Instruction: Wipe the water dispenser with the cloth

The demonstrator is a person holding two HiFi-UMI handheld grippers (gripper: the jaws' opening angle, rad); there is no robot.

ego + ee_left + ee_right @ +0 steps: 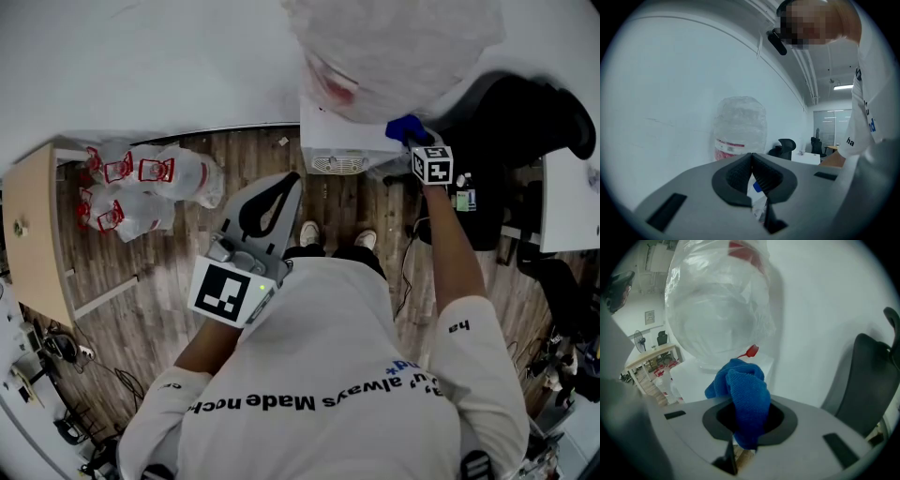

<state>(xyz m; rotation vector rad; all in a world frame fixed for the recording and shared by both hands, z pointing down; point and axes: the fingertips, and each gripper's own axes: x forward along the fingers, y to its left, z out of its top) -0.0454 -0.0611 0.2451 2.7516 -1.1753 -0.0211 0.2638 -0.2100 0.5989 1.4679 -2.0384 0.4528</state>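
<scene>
Blue cloth (746, 397) pinched between right gripper's (743, 425) fingers (714, 426).

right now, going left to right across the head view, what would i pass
light wooden cabinet side → clear plastic bags with red print → grey left hand-held gripper → white water dispenser → blue cloth clamped in the right hand-held gripper → black office chair

Ahead of the right gripper (749, 420), the bottle (717, 305) ran off the picture's top edge, and the print on its red label was too blurred to read. The cloth (744, 397) hid the pads clamping it. The left gripper (752, 180) blocked most of the water dispenser (339, 142) beyond it.
</scene>
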